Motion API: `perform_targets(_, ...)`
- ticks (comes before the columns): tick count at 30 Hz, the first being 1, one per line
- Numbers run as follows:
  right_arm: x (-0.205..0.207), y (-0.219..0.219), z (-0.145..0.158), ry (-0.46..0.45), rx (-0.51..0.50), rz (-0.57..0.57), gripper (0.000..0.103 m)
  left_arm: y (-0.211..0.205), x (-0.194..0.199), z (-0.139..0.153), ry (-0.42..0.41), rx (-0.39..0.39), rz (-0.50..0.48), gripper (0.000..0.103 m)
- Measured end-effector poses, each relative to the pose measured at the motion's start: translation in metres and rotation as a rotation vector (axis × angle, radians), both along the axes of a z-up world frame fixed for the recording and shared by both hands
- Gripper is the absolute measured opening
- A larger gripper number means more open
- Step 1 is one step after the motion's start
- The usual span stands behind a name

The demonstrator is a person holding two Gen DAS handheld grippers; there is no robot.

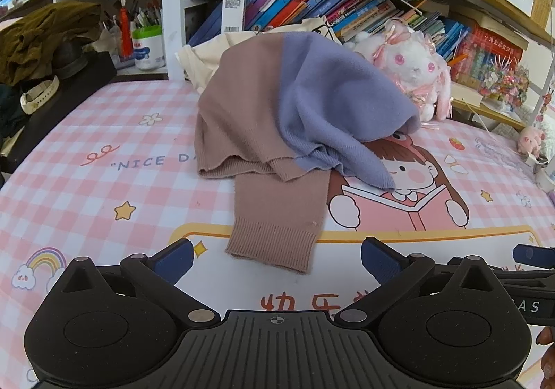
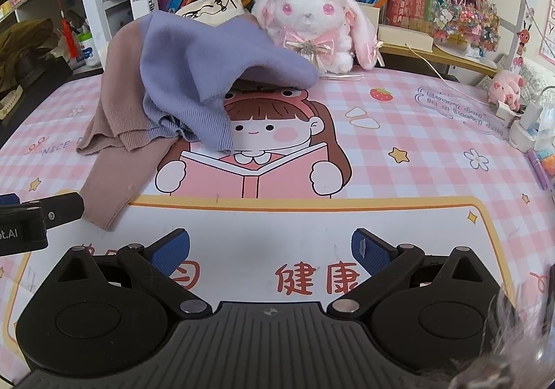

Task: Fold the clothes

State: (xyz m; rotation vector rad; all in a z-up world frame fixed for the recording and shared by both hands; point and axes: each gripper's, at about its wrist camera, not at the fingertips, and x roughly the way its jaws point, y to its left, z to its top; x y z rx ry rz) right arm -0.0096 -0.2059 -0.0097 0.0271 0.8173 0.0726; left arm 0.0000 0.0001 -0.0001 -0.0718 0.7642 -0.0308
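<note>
Heaped on the surface [image 1: 104,181]: a mauve-and-lilac sweater [image 1: 277,111], one sleeve trailing along the six-to-twelve line toward the left tongs [image 1: 277,259]. Sleeve cuff [image 1: 274,247] dead ahead at twelve, nearly between gaping, empty jaws. From the right tongs [image 2: 270,252], equally wide and empty, off at ten o'clock, farther away.

Sweater [image 1: 277,132] on mat [image 1: 104,181], before plush rabbit [image 1: 412,66].

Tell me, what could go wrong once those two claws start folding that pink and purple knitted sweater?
1. The pink and purple knitted sweater lies heaped over a cream cloth bag; a pull might drag the bag along.
2. The white and pink plush rabbit sits right beside the sweater's purple part, so spreading it could topple the toy.
3. Both the left gripper and right gripper are open and empty; a pinch at the ribbed cuff alone may only stretch the sleeve.
</note>
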Motion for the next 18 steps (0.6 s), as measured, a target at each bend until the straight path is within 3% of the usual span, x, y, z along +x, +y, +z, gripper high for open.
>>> perform_targets(18,0.0000,0.0003,-0.0001,0.007,-0.005,0.000,0.101,0.0009,0.0006,-0.0018,0.019,0.004,-0.006,0.103)
